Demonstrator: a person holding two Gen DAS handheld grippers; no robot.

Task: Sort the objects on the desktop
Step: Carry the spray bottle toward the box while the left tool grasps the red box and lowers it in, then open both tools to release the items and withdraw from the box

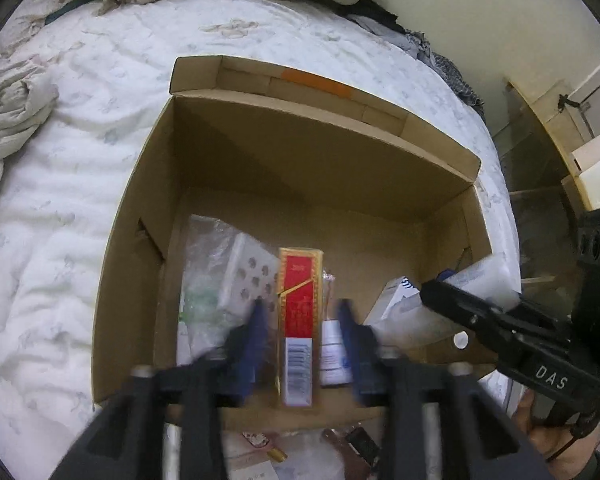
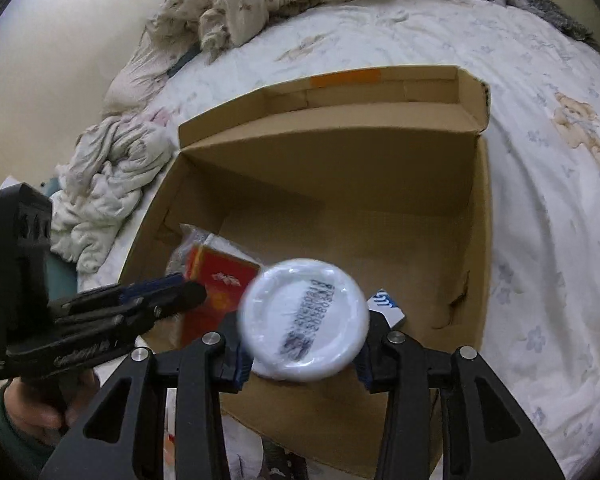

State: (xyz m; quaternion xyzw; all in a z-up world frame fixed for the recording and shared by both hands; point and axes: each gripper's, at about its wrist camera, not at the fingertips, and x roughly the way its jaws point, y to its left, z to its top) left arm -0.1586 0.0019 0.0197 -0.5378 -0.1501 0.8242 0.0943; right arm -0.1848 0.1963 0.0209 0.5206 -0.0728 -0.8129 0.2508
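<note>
The red carton [image 1: 297, 322], judged light, stiff and best pinched across its narrow sides, is seen standing in the cardboard box [image 1: 204, 148] on the bed, between the spread fingers of the left claw [image 1: 302, 326], untouched. The white jar [image 2: 303, 322], judged smooth and slippery, is framed by the right claw [image 2: 303, 354]; contact cannot be told.

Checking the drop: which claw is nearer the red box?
Left. The left claw straddles the red box; the right claw is beside it, around a white bottle.
</note>
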